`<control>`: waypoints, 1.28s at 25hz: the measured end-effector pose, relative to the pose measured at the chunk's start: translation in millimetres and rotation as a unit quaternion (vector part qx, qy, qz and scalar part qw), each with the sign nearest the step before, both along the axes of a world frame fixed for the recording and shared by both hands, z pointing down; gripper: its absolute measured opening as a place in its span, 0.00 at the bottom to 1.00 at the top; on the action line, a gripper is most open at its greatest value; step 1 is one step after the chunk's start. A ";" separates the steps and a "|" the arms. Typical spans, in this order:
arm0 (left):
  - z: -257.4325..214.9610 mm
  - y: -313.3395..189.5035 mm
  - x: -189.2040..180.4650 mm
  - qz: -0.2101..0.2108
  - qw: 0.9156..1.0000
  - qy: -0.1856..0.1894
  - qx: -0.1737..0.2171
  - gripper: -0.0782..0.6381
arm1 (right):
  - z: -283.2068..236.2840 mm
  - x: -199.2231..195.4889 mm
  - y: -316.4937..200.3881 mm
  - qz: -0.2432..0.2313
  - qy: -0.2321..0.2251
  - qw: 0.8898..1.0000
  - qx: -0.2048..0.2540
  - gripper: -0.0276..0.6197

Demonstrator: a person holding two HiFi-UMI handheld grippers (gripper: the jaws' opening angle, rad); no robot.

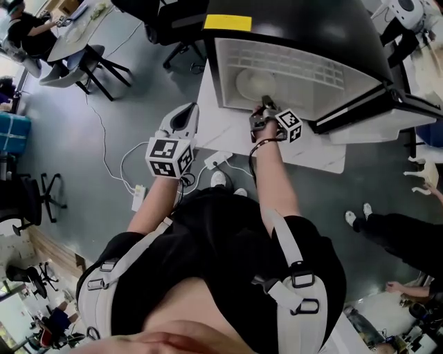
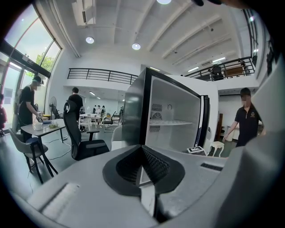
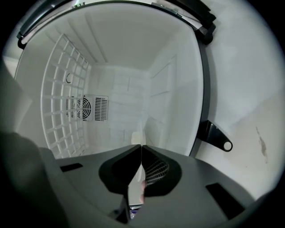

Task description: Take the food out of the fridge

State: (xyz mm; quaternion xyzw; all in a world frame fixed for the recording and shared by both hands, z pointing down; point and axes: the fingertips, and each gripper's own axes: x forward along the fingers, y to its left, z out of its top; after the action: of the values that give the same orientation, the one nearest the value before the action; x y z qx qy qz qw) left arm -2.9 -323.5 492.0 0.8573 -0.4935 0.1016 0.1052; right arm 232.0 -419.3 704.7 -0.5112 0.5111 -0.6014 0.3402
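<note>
**Right gripper**: my right arm is stretched forward with the wrist rolled on its side, reaching into the open fridge. The jaws are closed together at the near rim of the round pale dish, which lies inside the fridge below the wire shelf. I cannot tell whether they nip the rim.

**Left gripper**: my forearm is bent and held outside the fridge, left of its opening. The jaws are closed with nothing between them.

**Surface:** a white table stands under the fridge. The fridge door is swung open to the right.

**Room:** a grey floor, a power strip and an office chair lie left of the fridge. A person stands beyond its door.
</note>
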 end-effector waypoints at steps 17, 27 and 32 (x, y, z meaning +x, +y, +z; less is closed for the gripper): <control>-14.6 -0.2 66.1 0.071 0.997 0.034 0.028 0.11 | -100.2 38.7 91.5 -0.009 -0.018 0.998 0.067 0.06; -17.0 7.8 125.1 0.131 0.990 0.044 0.026 0.11 | -158.4 67.2 167.4 0.023 -0.028 0.993 0.109 0.07; -21.5 13.2 148.8 0.164 0.985 0.044 0.031 0.11 | -169.6 90.7 199.2 0.059 -0.026 0.991 0.121 0.07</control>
State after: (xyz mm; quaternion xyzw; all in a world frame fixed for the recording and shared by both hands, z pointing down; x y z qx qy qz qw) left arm 145.9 -310.3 470.5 0.9331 -0.3442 0.0644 0.0821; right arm 322.7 -220.1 535.1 -0.4798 0.5399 -0.5270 0.4478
